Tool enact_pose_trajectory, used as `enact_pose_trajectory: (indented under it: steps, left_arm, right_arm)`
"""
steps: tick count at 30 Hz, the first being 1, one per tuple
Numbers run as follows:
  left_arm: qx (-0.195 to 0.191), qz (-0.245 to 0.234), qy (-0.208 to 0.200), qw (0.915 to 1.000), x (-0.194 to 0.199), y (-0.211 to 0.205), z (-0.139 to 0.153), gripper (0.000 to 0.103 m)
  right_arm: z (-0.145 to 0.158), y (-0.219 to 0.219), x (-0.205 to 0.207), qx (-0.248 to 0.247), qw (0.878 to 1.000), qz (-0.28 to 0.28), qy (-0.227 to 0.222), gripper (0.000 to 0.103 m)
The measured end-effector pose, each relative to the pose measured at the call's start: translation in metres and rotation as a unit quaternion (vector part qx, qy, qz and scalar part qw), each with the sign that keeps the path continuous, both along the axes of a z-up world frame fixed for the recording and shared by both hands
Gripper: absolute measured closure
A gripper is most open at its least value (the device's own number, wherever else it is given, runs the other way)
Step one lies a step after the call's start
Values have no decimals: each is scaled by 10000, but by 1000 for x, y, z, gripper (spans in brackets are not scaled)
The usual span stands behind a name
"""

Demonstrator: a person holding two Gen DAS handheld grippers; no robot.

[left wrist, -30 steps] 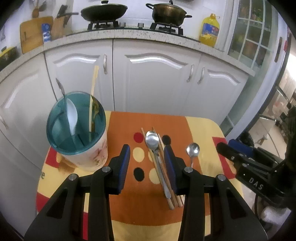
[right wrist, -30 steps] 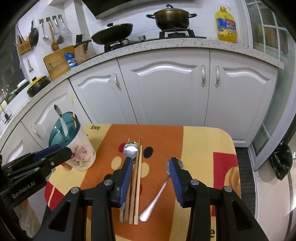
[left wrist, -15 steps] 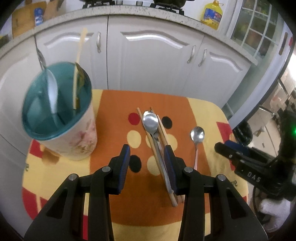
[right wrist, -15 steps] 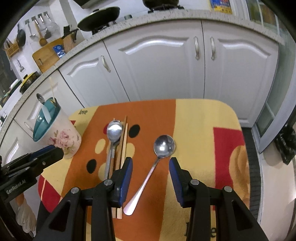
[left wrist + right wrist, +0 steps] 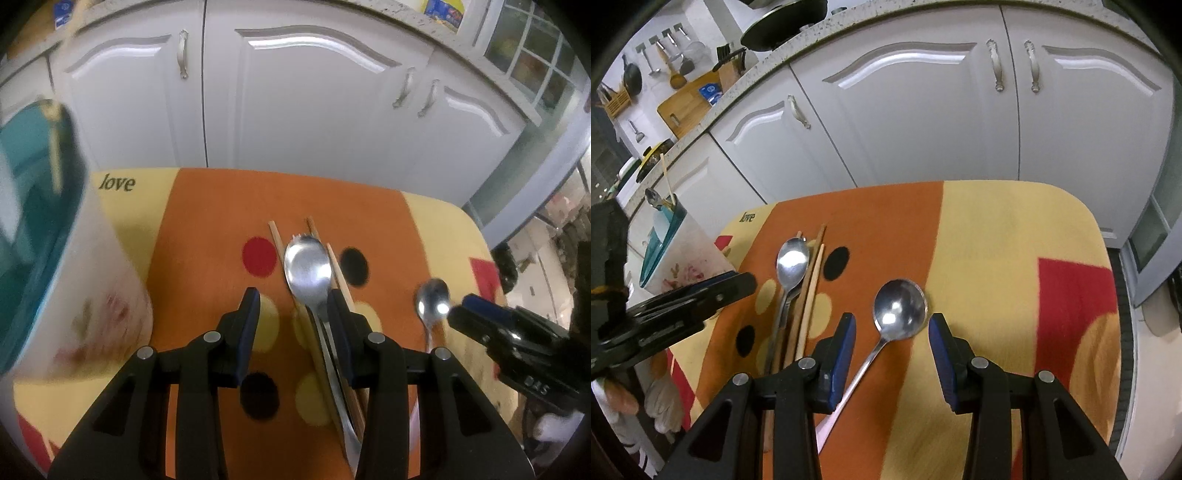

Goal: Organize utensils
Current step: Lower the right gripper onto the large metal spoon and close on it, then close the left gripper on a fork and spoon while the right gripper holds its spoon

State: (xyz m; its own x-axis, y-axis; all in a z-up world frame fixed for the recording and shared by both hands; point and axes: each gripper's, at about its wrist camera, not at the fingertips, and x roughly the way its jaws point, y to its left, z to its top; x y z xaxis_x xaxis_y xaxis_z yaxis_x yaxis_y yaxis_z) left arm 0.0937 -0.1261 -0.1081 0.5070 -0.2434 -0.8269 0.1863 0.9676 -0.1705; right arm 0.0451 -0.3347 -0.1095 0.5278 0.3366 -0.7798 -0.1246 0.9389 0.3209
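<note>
A steel spork lies on wooden chopsticks on the orange cloth. My left gripper is open and low over them, its right finger beside the spork's handle. A round steel spoon lies to the right. My right gripper is open and low, its fingers on either side of the spoon's bowl and neck. A white floral holder with a teal lid stands at the left and holds a spoon and a chopstick.
The small table has an orange, yellow and red cloth. White cabinet doors stand close behind it. The table's right edge drops to a tiled floor. A counter with a cutting board is behind.
Both grippers have come down and forward toward the table. The left has closed in on the spork and chopsticks, the right on the round spoon. Both stay open.
</note>
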Motion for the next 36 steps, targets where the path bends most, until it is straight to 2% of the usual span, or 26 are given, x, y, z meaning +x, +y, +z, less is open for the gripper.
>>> enact_pose_trajectory:
  steps: [5, 13, 15, 17, 19, 21, 23, 28, 36]
  left_arm:
    - [4, 114, 110, 9999, 24, -2, -12, 66]
    - [9, 81, 250, 9997, 36, -6, -21, 67]
    - [-28, 19, 305, 9995, 34, -7, -23, 72]
    - [-61, -53, 331, 9994, 34, -10, -24, 82]
    - [-47, -54, 302, 9995, 32, -10, -22, 87]
    - [-136, -50, 297, 9995, 32, -8, -21, 93]
    - [-259, -131, 340, 9990, 30, -7, -18, 99]
    - [-109, -357, 205, 9991, 16, -12, -8, 103]
    - [-361, -398, 3, 9986, -7, 2, 20, 103]
  right_arm:
    - [-7, -5, 15, 73, 9997, 213, -63, 64]
    - [-22, -8, 29, 280, 9982, 529, -40, 64]
    - [-23, -8, 29, 376, 9975, 581, -112, 64]
    - [-26, -8, 31, 569, 9963, 630, -102, 64]
    - [-29, -8, 32, 623, 9960, 628, -133, 74]
    - [-30, -10, 31, 597, 9963, 604, -121, 93]
    - [-29, -11, 29, 641, 9960, 613, -120, 98]
    - [-16, -5, 15, 450, 9960, 722, -260, 99]
    - [10, -3, -3, 390, 9959, 627, -520, 100]
